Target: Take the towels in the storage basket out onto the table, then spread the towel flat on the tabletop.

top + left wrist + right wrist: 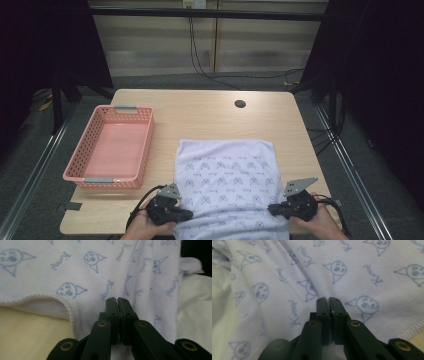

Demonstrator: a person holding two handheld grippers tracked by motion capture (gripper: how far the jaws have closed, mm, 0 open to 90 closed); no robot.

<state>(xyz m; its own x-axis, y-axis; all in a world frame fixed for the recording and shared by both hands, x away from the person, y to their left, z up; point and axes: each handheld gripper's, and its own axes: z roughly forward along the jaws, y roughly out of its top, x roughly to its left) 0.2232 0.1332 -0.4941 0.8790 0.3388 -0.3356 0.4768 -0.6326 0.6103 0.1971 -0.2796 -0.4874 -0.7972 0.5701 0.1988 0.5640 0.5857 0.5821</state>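
I have the white printed cloth [225, 185] pinched at both near side edges: my left gripper [117, 301] has its jaws pressed together on a fold of fabric just inside the stitched hem, and my right gripper [329, 300] is closed the same way on the opposite edge. The cloth lies flat on the near half of the table [200, 107], spread toward the middle, with its near end hanging over the table edge toward me. I judge the step in hand to be the first fold, so the thing to get right is evenness: both hands should lift together and travel at one pace, keeping the fabric lightly taut between them so the near edge lands square on the far edge. My left grip sits close to the hem, so a jerk could pull it free; a slow, low lift is safer. The tabletop is pale wood, smooth, with a small round hole [240, 104] near its far edge. A pink basket [112, 147] stands to the left of the cloth, well clear of it. Beyond the table are a grey floor, loose cables [200, 60] and dark curtains at either side.
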